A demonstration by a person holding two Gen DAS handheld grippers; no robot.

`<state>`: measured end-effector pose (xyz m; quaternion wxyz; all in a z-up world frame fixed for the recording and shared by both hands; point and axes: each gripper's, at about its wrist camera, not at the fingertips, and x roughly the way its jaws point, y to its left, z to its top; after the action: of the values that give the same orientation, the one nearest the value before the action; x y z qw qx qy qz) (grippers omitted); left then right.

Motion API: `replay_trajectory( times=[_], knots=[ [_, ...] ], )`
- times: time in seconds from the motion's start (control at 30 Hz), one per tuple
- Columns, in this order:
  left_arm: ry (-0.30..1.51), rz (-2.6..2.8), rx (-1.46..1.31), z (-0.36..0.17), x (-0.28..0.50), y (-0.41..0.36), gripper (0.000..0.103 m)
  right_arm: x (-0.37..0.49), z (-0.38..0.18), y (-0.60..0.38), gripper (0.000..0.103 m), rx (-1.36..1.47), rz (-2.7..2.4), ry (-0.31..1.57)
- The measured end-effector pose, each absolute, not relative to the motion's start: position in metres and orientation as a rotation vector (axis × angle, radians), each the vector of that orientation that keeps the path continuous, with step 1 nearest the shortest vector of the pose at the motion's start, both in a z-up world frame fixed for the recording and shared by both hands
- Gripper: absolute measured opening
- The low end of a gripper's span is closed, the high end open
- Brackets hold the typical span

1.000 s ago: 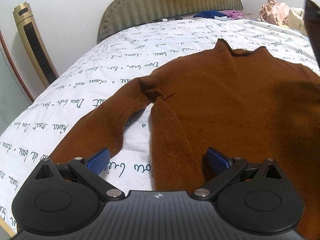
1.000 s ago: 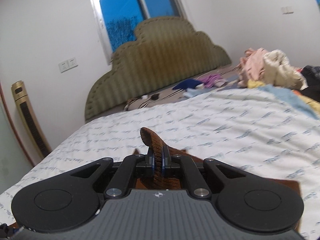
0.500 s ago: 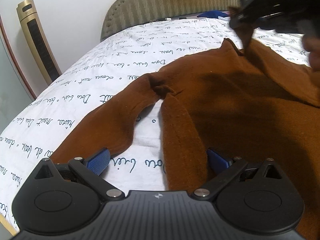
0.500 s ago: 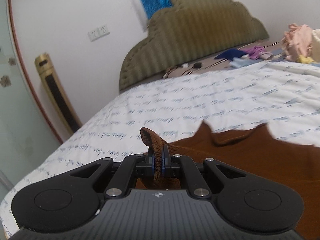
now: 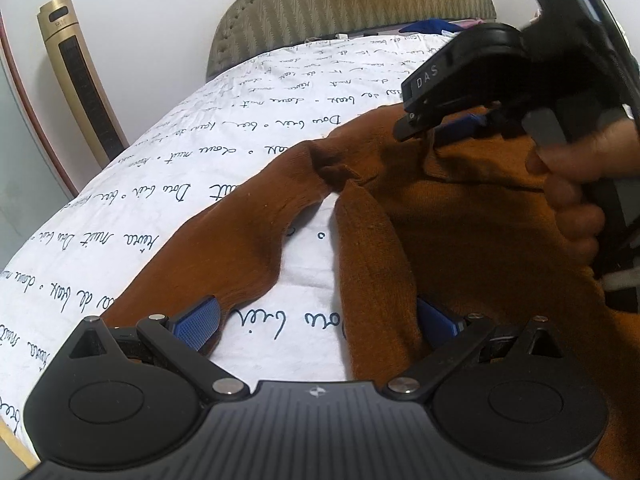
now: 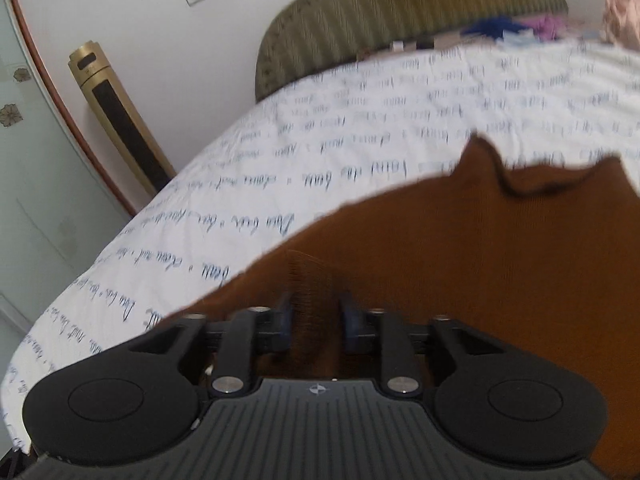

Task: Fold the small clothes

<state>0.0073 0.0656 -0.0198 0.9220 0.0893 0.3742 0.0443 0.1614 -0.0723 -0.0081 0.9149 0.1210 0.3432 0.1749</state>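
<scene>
One brown sweater (image 5: 460,240) was spread on the bed (image 5: 200,168). Left tool (image 5: 316,322) was held spread wide over its side edge. Right tool (image 6: 316,316) was opening, a sweater fold between its pads, unpinched.

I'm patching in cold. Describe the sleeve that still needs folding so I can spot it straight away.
Start at the bed, covered by a white sheet printed with blue handwriting, where a brown sweater lies spread out. The sleeve is the long brown strip running from the sweater's near side towards the open left gripper. A wedge of bare sheet separates it from the body; the other sleeve is already folded over.
</scene>
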Motion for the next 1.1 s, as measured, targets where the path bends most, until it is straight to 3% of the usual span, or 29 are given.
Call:
replay_trajectory(
  times=[0.13, 0.27, 0.6, 0.77, 1.1],
  knots=[
    [0.768, 0.097, 0.18, -0.02, 0.007, 0.068, 0.103, 0.147, -0.007, -0.069, 0.042, 0.222, 0.39, 0.692],
    [0.768, 0.1, 0.185, -0.02, 0.006, 0.067, 0.103, 0.143, -0.013, -0.068, 0.053, 0.221, 0.411, 0.736],
    [0.765, 0.115, 0.173, -0.014, -0.001, 0.079, 0.103, 0.111, 0.009, -0.056, 0.061, 0.131, 0.453, 0.67],
    [0.77, 0.157, 0.15, -0.01, -0.014, 0.107, 0.103, 0.089, 0.019, -0.049, 0.07, 0.052, 0.499, 0.635],
    [0.794, 0.347, 0.021, 0.005, -0.044, 0.199, 0.103, 0.053, 0.034, -0.02, 0.074, -0.023, 0.597, 0.579]
  ],
)
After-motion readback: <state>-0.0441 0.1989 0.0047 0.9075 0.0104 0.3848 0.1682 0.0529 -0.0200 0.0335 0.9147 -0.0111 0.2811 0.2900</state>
